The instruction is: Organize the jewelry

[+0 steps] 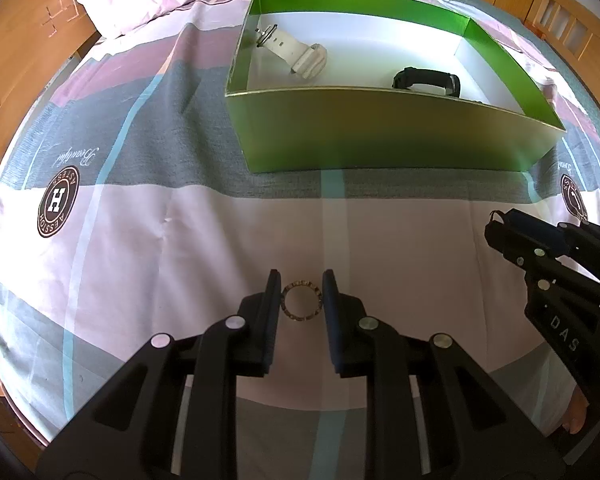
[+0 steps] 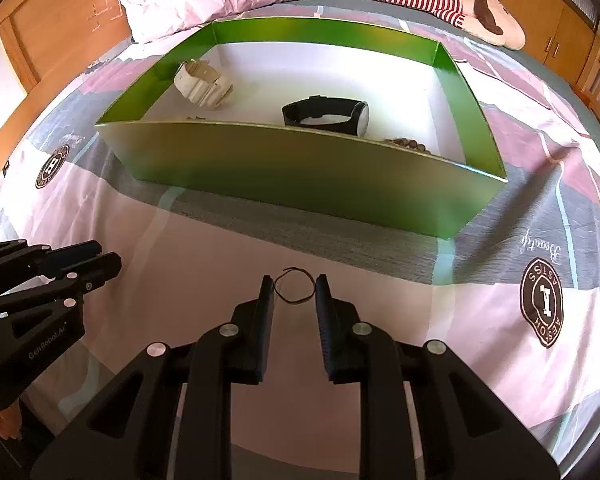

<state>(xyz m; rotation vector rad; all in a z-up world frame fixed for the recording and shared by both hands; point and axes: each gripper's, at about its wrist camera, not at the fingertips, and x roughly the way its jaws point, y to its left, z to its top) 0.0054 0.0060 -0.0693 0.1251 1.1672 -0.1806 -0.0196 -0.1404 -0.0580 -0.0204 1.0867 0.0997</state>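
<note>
1. Two loose pieces lie on the bed, each between the fingers of a different claw, so each hand already has its own piece.
2. In the left wrist view, the left claw stands apart, its fingers at 9 and 3 o'clock of a beaded ring bracelet. The bracelet lies flat on the sheet; the left finger looks to be touching its rim and the right one sits just beside it. Being round, it has no long axis to line up with.
3. In the right wrist view, the right claw is also apart, with a thin dark cord loop flat on the sheet between its tips. I cannot tell whether the tips touch it.
4. From either claw the green box lies at 12 o'clock, just beyond a grey band of the sheet, its near wall facing the claws.
5. Already in the box: a white watch toward 11 o'clock, a black watch near the middle, and some brown beads behind the near wall.
6. My reading: the coming move is a straight pinch, then a lift over the near wall. The cord is very thin and may slip out.
</note>
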